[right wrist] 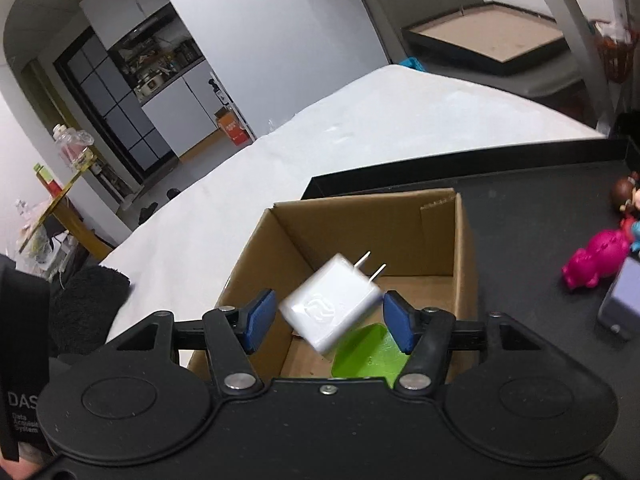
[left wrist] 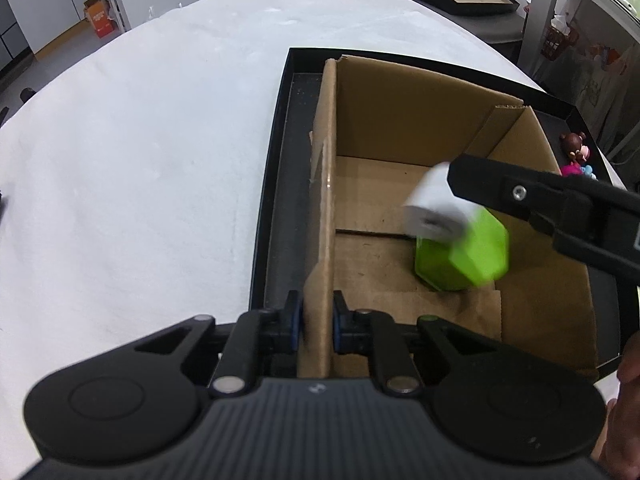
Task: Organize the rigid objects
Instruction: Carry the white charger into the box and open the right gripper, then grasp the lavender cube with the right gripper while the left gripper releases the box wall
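While left gripper (left wrist: 317, 328) jaws pinch cardboard box (left wrist: 325, 184) wall | right gripper (right wrist: 329, 320) jaws spread, charger (right wrist: 331, 305) loose between, prongs right-view-only.

Even indoor light, fisheye-bent edges

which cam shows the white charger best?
Right wrist: the white two-prong plug charger sits sharp between the open right tool, clear of both pads, prongs and embossed logo visible. Left wrist shows it blurred, partly hidden behind that tool.
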`<state>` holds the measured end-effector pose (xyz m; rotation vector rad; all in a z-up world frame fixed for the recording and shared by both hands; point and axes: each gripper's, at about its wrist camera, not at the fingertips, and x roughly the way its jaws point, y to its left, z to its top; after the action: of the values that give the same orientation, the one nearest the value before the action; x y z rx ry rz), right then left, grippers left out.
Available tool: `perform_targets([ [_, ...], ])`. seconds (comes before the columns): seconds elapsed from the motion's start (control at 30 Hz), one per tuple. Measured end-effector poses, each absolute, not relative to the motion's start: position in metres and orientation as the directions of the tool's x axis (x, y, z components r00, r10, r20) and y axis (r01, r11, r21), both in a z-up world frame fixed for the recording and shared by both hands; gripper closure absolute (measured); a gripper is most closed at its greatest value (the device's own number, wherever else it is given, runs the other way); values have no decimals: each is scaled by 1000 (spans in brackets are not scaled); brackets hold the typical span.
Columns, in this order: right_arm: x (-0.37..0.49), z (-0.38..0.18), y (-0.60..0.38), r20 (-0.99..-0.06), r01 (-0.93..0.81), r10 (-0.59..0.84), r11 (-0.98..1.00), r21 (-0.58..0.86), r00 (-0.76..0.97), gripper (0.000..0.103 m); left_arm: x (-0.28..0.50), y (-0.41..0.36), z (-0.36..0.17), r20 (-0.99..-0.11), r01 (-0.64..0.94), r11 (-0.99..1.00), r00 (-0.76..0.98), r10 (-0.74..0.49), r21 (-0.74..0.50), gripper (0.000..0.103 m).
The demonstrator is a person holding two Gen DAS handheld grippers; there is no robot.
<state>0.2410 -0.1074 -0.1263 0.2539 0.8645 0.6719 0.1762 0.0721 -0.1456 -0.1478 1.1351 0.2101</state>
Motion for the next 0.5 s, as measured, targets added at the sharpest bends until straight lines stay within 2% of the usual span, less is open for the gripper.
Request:
perform_targets([
  [0.23,230,-119,-118,-605,-436,641,767,471,473,42,178,70,-145,-915,-241,970,390,100,3,90],
  [0.37,225,-116,-123,-605,-423,616,787,449,505,32,179,63,-144,-912,-226,972,381,153,69,86],
  [0.5,223,-109,-133,-592,-406,599,801,441,539,32,179,59,-141,-910,-219,971,377,173,95,85],
])
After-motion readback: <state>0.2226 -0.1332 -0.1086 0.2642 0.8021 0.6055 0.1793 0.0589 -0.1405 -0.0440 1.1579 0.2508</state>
